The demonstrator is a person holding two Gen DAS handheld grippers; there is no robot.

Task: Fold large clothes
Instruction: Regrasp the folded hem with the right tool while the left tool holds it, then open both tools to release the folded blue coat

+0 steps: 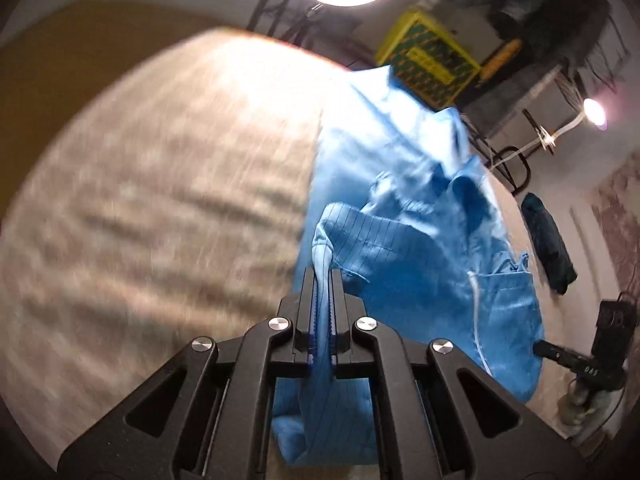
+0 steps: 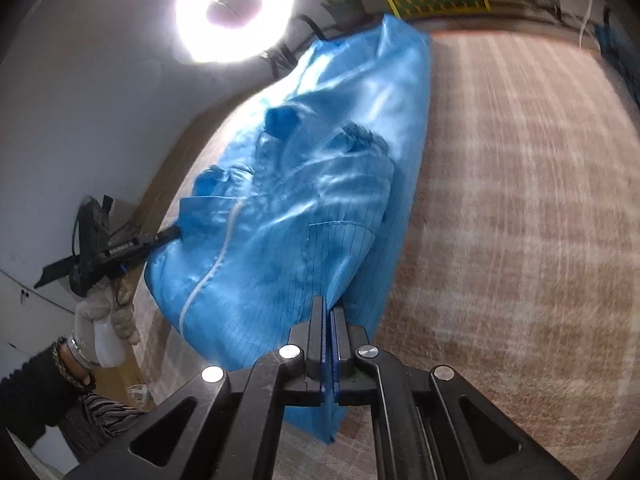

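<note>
Fabric fills the middle of both views: a large blue garment point(image 1: 420, 208) with thin pinstripes and a white zipper lies partly bunched on the bench point(image 1: 160, 184), which has a woven beige covering. We see the left hand-held gripper point(image 1: 323, 280) clamped narrow on a pinched fold at the garment's near edge, and the right hand-held gripper point(image 2: 329, 312) likewise closed tight on another near edge. Beyond the garment, a ring lamp point(image 2: 234, 14) glares. We judge a fold is under way, and the risks are plain: each grip catches only a thin pinch of slippery cloth, so a quick lift could pull it free, and uneven pulling between the two hands could skew the fold or drag the garment off the bench.
</note>
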